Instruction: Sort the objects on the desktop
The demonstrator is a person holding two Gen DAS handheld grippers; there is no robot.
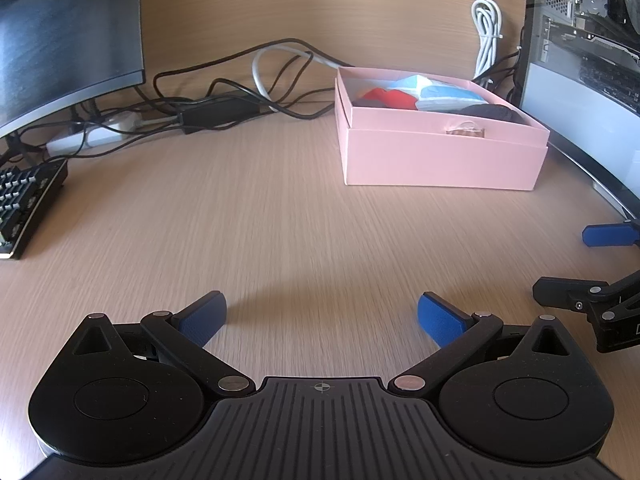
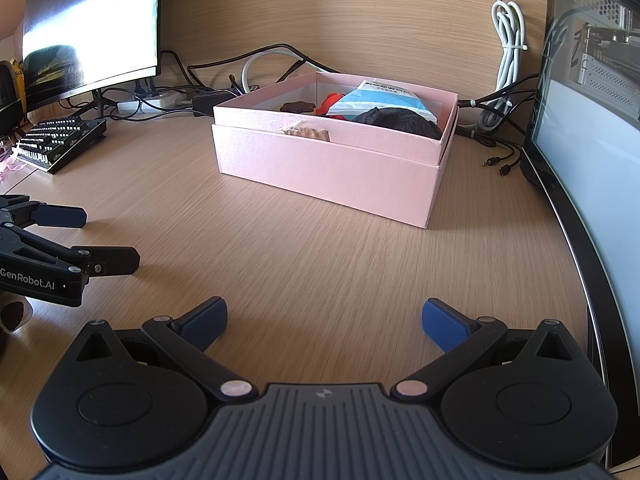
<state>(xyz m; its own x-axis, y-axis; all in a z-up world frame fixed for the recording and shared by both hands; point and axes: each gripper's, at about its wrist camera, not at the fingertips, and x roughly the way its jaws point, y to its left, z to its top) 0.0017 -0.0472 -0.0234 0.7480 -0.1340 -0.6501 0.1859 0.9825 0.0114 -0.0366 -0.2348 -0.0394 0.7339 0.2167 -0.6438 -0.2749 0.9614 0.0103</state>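
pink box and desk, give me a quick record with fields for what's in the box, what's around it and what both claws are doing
container: pink box, lid off, on the wooden desk
contents: blue and white packet, red item, dark fabric item, small brown flower-shaped piece
behind box: tangle of black and white cables
left of box: keyboard, monitor
right of box: computer case
left claw: open, empty, over bare desk
right claw: open, empty, over bare desk
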